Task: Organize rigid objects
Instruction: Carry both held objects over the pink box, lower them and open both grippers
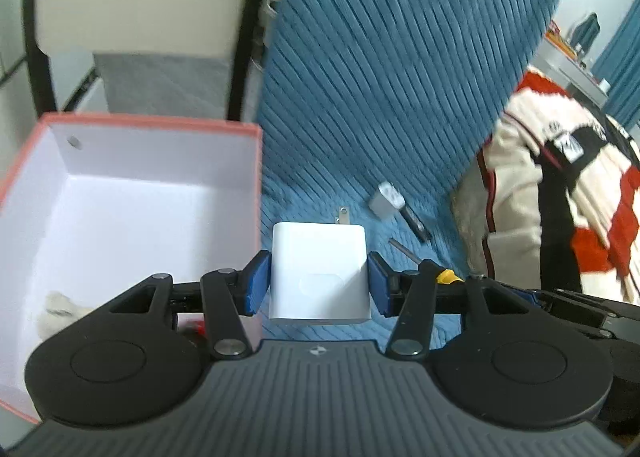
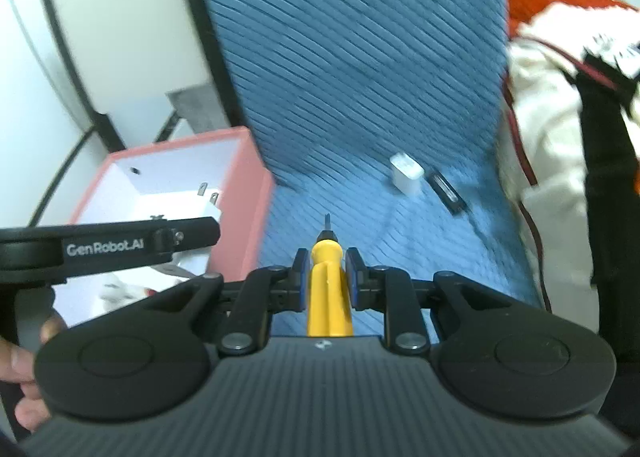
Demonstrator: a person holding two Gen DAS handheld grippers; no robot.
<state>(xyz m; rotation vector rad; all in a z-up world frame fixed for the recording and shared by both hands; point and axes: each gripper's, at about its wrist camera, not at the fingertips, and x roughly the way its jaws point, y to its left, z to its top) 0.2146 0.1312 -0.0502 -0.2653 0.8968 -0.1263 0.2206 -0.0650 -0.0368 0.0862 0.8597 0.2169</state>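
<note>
My left gripper [image 1: 318,283] is shut on a white wall charger [image 1: 318,277], blue pads on both its sides, prongs pointing away. It hangs just right of an open pink box [image 1: 152,121] with a white inside. In the right wrist view the charger's prongs [image 2: 208,193] show over the box's [image 2: 244,177] opening. My right gripper [image 2: 328,277] is shut on a yellow-handled screwdriver [image 2: 328,297], whose dark tip points forward above the blue cover. A smaller white adapter [image 2: 406,175] and a black oblong object [image 2: 446,191] lie on the cover ahead.
Ribbed blue fabric [image 1: 380,77] covers the seat and its back. A red, white and black garment [image 1: 560,197] is heaped at the right. A white fluffy item [image 1: 60,313] lies in the box. A person's hand [image 2: 20,377] shows at the lower left.
</note>
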